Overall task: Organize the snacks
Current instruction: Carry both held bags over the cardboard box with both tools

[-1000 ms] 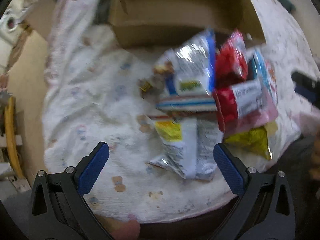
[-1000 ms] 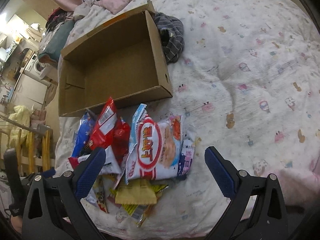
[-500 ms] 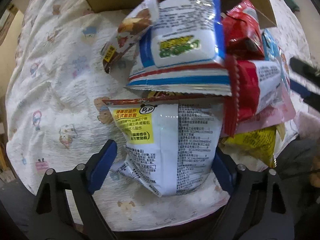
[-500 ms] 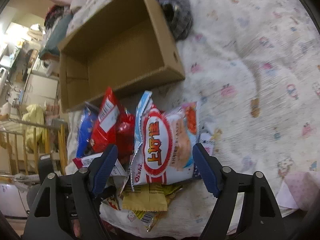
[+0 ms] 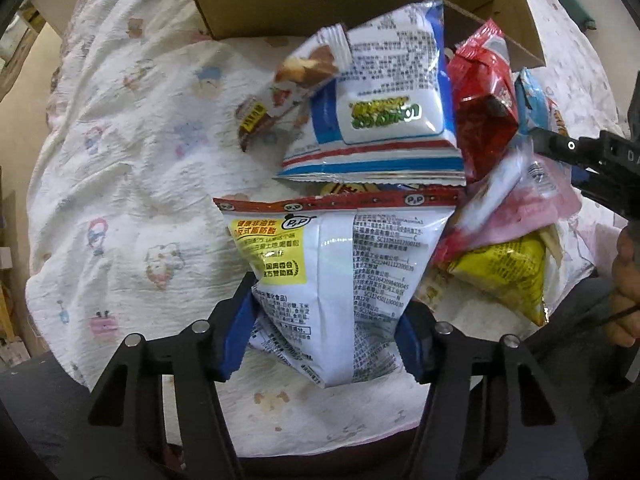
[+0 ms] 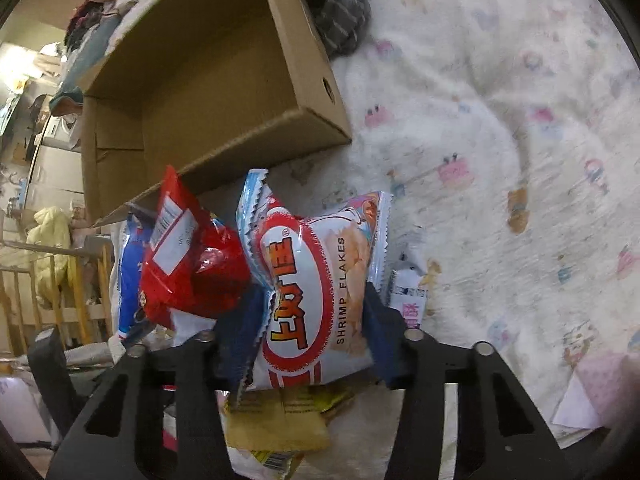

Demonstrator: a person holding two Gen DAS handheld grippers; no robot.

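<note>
Squeezing gently matters now, since the left gripper (image 5: 326, 330) has just been closing its jaws on the white snack bag (image 5: 340, 280) and the right gripper (image 6: 314, 330) on the shrimp flakes bag (image 6: 320, 292), both on the bed (image 5: 132, 184) before the cardboard box (image 6: 208, 80).

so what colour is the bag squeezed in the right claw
White with a red oval ring, shrimp flakes bag; clearest in the right wrist view.

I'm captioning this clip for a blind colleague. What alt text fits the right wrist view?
The right gripper, whose jaws have just been closing, pinches a white and red shrimp flakes bag at both sides. The bag tops a heap of snack packets, with a red packet to its left, on a patterned bedspread. An open, empty cardboard box sits just behind.
</note>
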